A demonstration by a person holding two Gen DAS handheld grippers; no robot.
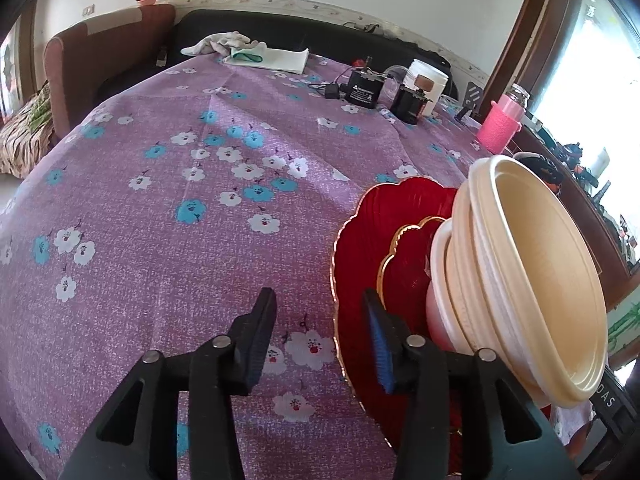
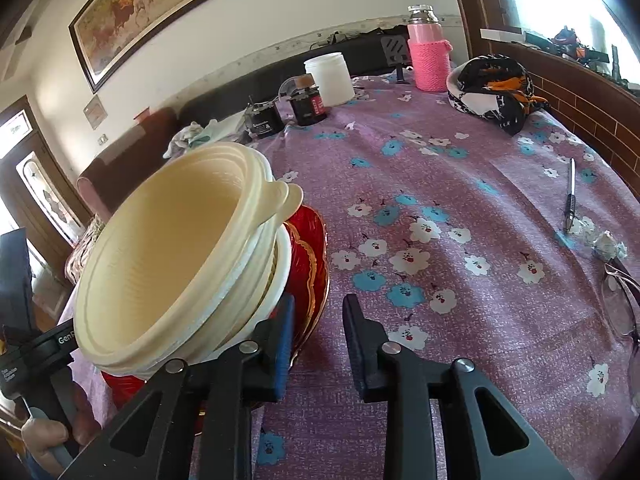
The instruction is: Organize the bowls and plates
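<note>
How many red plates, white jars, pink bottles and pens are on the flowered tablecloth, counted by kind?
red plates: 2
white jar: 1
pink bottle: 1
pen: 1
Total: 5

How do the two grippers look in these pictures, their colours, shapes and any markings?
Both are black plastic. The left gripper has two flat fingers on angled link arms with round silver pins and triangular cut-outs; its pads are ribbed and blue. The right gripper is built the same way, with a blue pad on one finger. No cables or sleeves show.
</note>
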